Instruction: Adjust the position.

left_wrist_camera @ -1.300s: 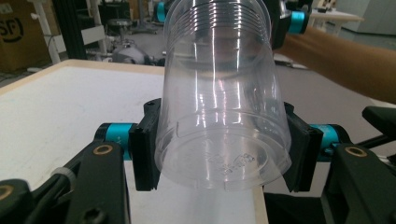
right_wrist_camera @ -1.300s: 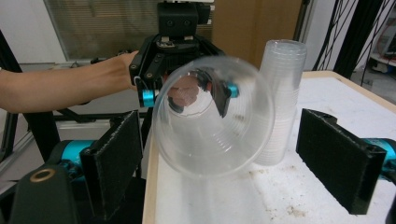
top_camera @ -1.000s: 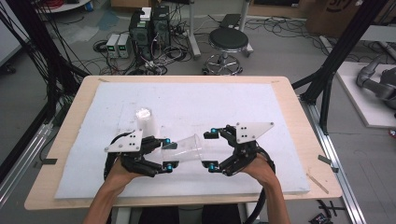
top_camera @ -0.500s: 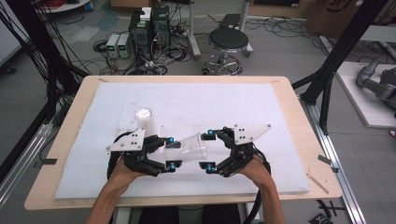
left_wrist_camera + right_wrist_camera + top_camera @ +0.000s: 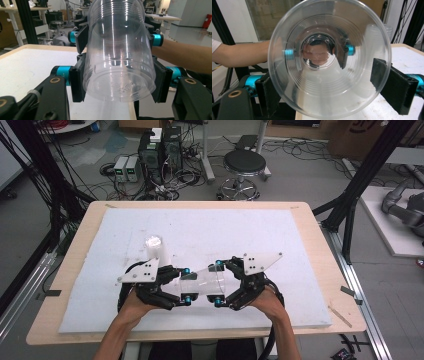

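While both grippers clamp the clear cup [image 5: 202,281], the table's [image 5: 320,240] far half lies open.

The left tool [image 5: 186,285] now sits a little farther toward 3 o'clock on the tabletop [image 5: 300,240] than a second ago, and the right tool [image 5: 218,284] a little farther toward 9 o'clock. The gap between their blue-tipped jaws is therefore narrower. Less of the clear plastic cup [image 5: 202,279] shows between the two tools than before. Most of this closing-in comes in the first half second. After that the shift is slight.
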